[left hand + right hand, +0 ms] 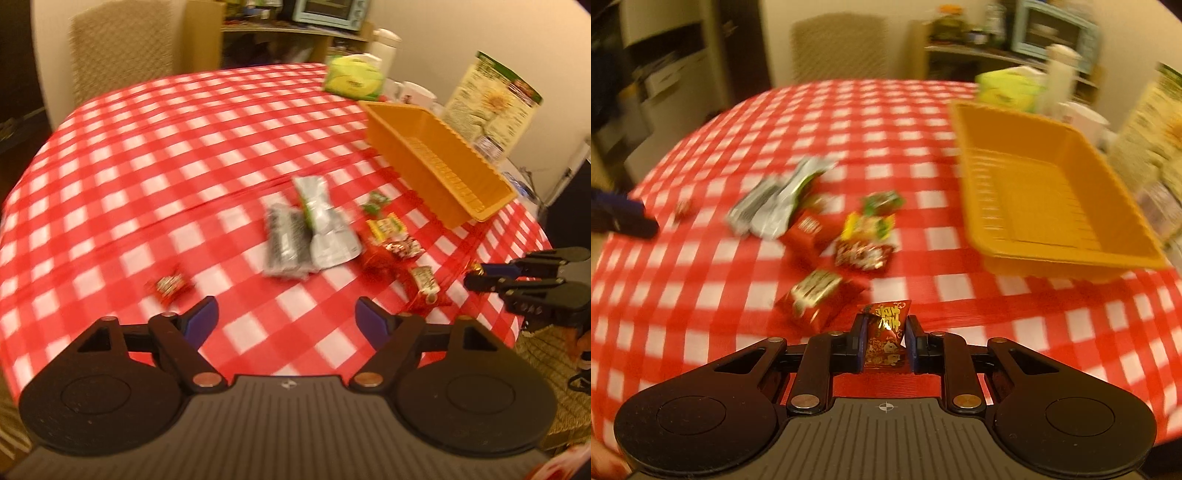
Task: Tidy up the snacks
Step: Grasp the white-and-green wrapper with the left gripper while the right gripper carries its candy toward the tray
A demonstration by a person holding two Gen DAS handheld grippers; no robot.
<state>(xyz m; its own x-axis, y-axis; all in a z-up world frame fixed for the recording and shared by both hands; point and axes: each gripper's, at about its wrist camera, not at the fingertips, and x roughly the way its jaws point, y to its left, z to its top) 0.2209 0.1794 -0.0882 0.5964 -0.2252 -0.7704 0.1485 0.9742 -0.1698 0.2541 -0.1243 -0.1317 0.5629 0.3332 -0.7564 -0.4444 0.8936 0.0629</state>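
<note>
Only the right wrist view shows the right gripper (885,334) pinching a red snack packet (886,332) (gold lettering unreadable); left gripper (286,317) spread, empty.

Warm, yellowish indoor light, fairly bright and even; shadows faint. Both views motion-blurred: cloth (147,166) checks smeared, snack packets (812,236) soft. Gripper bodies sharp. Strong fisheye bending; corners vignetted black. Foil wrappers (321,221) glint slightly.

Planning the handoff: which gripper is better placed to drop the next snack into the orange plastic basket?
Right gripper: it already pinches a small red snack packet, with the orange plastic basket on its side. Left gripper is empty.
</note>
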